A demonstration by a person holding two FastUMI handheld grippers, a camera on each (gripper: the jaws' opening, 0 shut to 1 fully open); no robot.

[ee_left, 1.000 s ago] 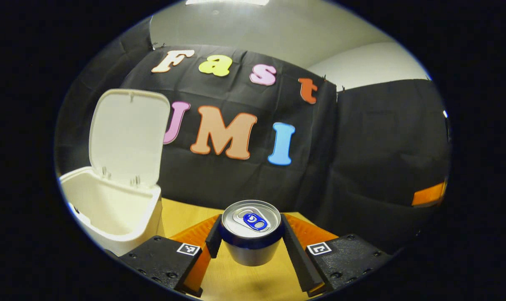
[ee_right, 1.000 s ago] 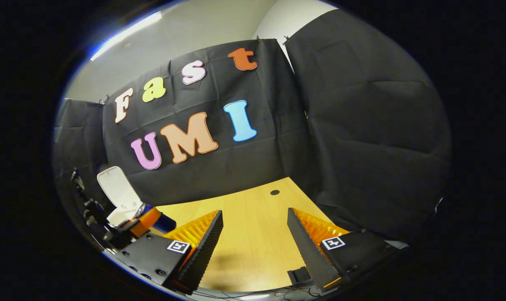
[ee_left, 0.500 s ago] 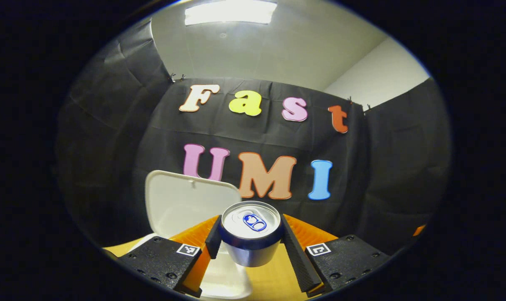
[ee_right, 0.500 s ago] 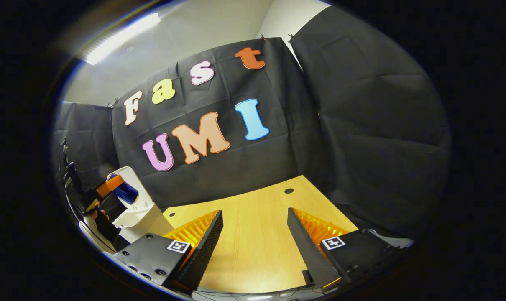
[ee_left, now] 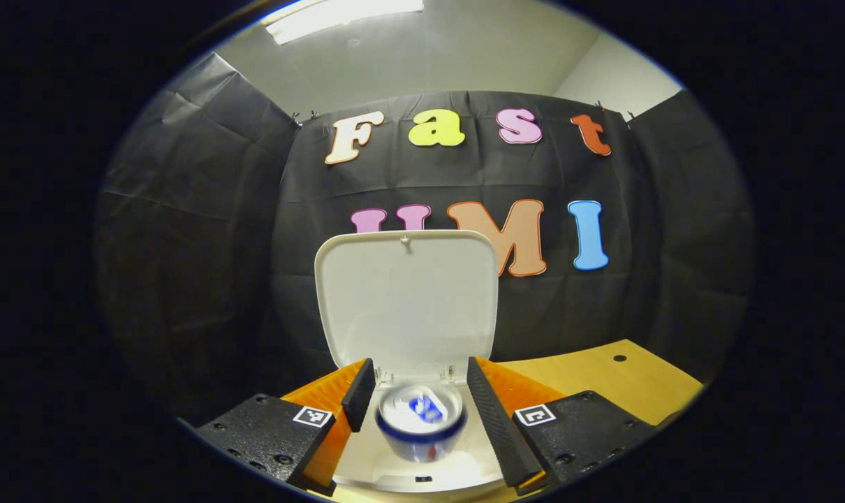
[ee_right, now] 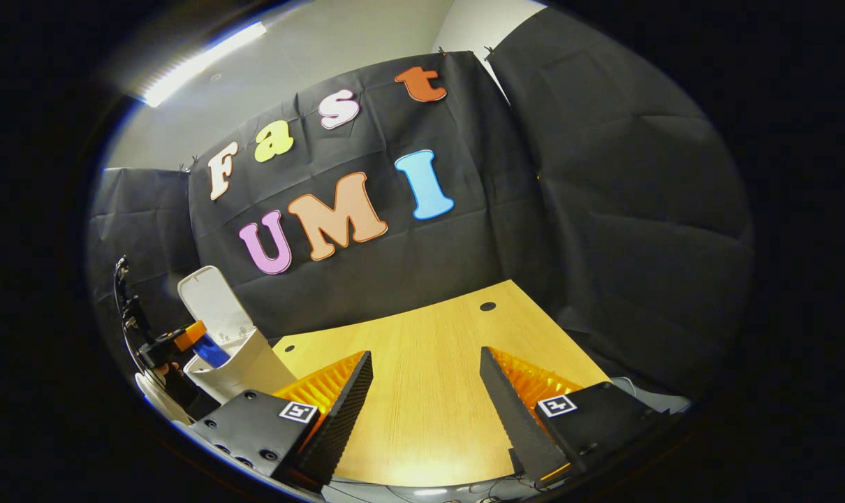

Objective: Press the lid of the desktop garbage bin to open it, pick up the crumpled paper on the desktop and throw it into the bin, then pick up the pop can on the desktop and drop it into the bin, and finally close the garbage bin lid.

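Left gripper view: white plastic desktop garbage bin sits directly under the left gripper. Its front rim runs along the bottom of the view. Its white hinged lid stands upright at the back of the opening, close beyond the fingertips. The lid's side edges lie a little outside both fingers, so sideways room there is small. The black cloth wall is behind the lid. The light wooden table is open to the right, with a small dark round hole in it.

The silver pop can with blue rim and blue tab is upright with its top facing the camera. It is between the two fingers and below their tips, over the bin's mouth. The can is blurred and the fingers are sharp. The left fingers stand apart, with a thin gap on each side of the can, and I see no contact.

Right gripper view: right gripper hovers over bare table, fingers wide apart with nothing between them. There is open wood ahead up to the cloth wall, with a hole near the far edge. The bin is far left with its lid up. The left gripper is at the bin's mouth with the can seen as a blue patch at the rim. The two grippers are well apart.
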